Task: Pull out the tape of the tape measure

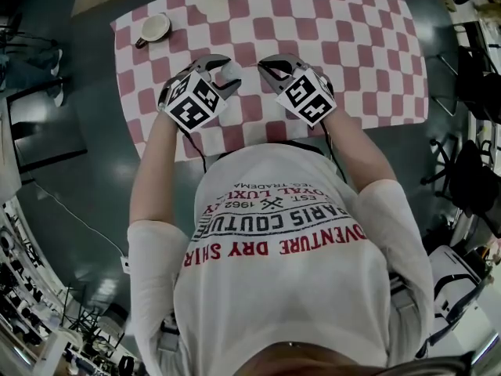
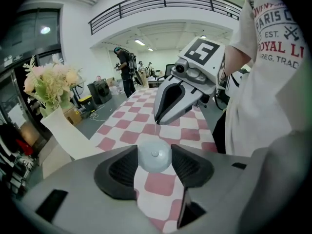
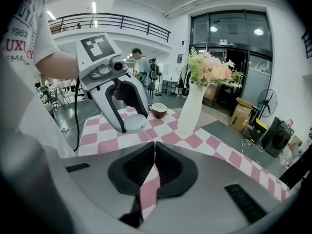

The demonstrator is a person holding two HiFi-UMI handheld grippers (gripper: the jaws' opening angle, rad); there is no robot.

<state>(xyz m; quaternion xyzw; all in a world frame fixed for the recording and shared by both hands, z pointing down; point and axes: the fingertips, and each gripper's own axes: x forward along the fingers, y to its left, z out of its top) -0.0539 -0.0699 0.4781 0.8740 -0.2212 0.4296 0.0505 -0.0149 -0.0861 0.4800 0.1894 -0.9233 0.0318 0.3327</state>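
— Where is the tape measure (image 2: 154, 156)?

— Between the jaws of the left gripper (image 1: 232, 73). It is a small round pale case, and the two dark pads press on its sides, one on each side, with the jaws a fair way apart to take its width. Its flat face with the small centre knob looks back at that gripper's camera.

— And where over the table (image 1: 352, 45)?

— Toward the near edge, about midway along it, just in front of the person. I cannot tell whether the case touches the checked cloth or hangs just over it.

— What about the right gripper (image 3: 154, 149)?

— Its jaws are brought together, pads meeting at the tips. The tips point at the case from the right and stand just beside it. In the left gripper view a thin pale line runs from the case up toward those tips, but I cannot tell whether the tape's end is pinched there.

— Anything else on the table?

— A cup (image 1: 154, 28) near the far left corner, and a white vase (image 3: 191, 108) of flowers at the far edge, both well apart from the case.
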